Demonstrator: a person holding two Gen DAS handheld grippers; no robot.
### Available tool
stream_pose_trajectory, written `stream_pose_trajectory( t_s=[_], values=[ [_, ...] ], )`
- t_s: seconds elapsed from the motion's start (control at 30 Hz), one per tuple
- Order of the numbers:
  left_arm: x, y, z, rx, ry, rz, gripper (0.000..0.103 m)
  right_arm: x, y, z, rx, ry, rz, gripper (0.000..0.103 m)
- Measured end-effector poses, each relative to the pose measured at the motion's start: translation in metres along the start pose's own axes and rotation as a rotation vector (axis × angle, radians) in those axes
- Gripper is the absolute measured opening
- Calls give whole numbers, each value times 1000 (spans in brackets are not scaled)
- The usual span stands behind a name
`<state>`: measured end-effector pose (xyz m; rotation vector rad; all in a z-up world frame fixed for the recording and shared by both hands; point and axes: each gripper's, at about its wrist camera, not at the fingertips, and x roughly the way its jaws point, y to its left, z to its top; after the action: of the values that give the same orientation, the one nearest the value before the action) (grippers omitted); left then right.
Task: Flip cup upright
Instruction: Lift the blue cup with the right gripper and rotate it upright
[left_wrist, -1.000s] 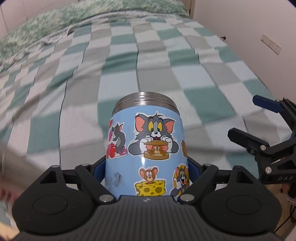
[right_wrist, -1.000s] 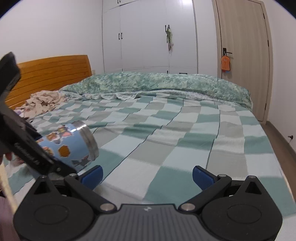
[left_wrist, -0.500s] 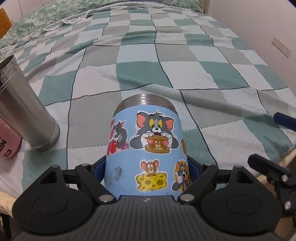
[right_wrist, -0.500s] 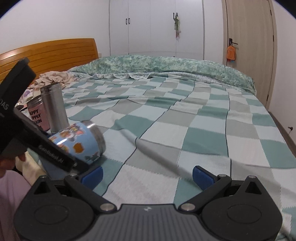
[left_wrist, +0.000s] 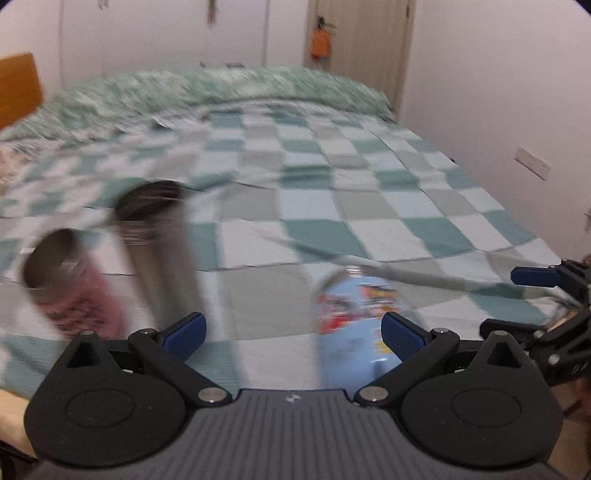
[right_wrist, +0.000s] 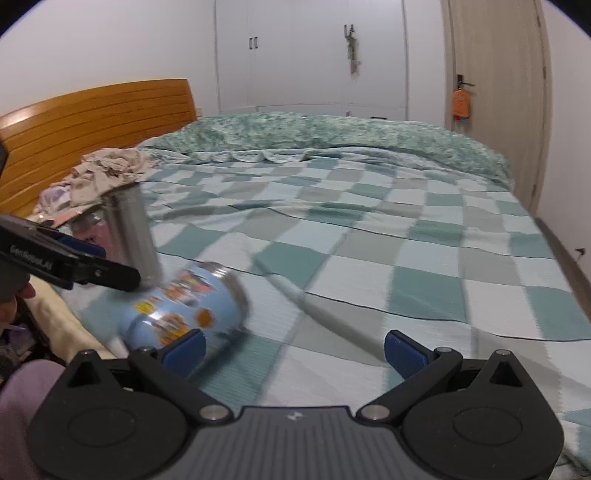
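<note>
The light-blue cup with cartoon stickers (right_wrist: 184, 310) lies tilted on its side on the checked bedspread near the front-left edge, blurred by motion; its steel rim points away and to the right. In the left wrist view the cup (left_wrist: 354, 317) sits by the right finger, free of the jaws. My left gripper (left_wrist: 291, 330) is open and empty; it also shows in the right wrist view (right_wrist: 92, 266), just left of the cup. My right gripper (right_wrist: 293, 345) is open and empty, with its left finger close to the cup.
A tall steel tumbler (left_wrist: 159, 251) and a pink cup (left_wrist: 70, 280) stand upright to the left of the blue cup. The checked bedspread (right_wrist: 406, 258) stretches ahead. A wooden headboard (right_wrist: 92, 122) and crumpled cloth (right_wrist: 107, 173) lie at far left. My right gripper shows at the left view's right edge (left_wrist: 546, 295).
My left gripper has opened and let go of the blue cup, which now lies tilted on the bed. The left camera has swung up and left.
</note>
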<state>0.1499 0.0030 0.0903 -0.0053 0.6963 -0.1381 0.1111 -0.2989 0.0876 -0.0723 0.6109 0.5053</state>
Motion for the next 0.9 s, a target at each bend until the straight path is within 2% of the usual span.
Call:
stream_pose_trajectory(
  t_s=[0.1,0.23,0.47,0.67,0.73,0.77,0.8,0.9],
  values=[
    [-10,30,-10,-15,-18,63,103,18,22,13,19,36,48,103],
    [-17,65,-24,-23,-34,143,103,50,43,24,125,99,107,103],
    [-17,108,-42,-33,-42,139,103,111,50,33,365,276,87,103],
    [-6,127,-55,-27,-47,117,103,149,46,33,488,390,48,103],
    [-2,130,-56,-32,-50,105,103,161,42,28,543,429,43,97],
    [0,132,-57,-37,-50,98,103,164,42,27,555,432,35,95],
    [1,134,-59,-42,-50,90,103,165,41,27,561,421,22,87],
    [1,138,-62,-52,-53,77,103,157,42,25,575,379,26,87]
  ],
)
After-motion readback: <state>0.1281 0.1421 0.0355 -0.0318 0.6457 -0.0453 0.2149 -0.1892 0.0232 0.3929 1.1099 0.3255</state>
